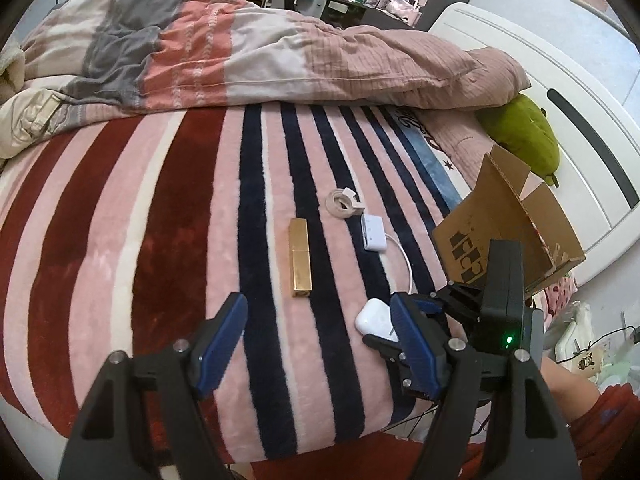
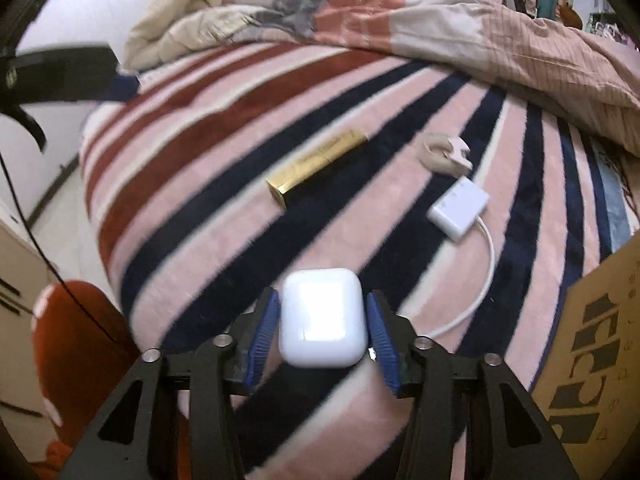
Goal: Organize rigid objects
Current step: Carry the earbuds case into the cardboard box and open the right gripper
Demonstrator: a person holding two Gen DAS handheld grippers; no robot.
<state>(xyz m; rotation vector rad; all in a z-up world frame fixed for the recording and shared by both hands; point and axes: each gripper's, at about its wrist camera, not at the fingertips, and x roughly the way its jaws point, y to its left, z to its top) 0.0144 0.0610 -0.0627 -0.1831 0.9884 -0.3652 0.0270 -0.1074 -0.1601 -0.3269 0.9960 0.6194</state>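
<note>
Right gripper (image 2: 322,322) apparently clamps earbud case (image 2: 323,316); left gripper (image 1: 316,320) wide open.

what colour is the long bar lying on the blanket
Gold; the bar shows best in the left wrist view.

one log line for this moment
right gripper: shut on earbud case | left gripper: open, empty | cardboard box: open, right

White earbud case (image 2: 322,317) between tongs
</note>
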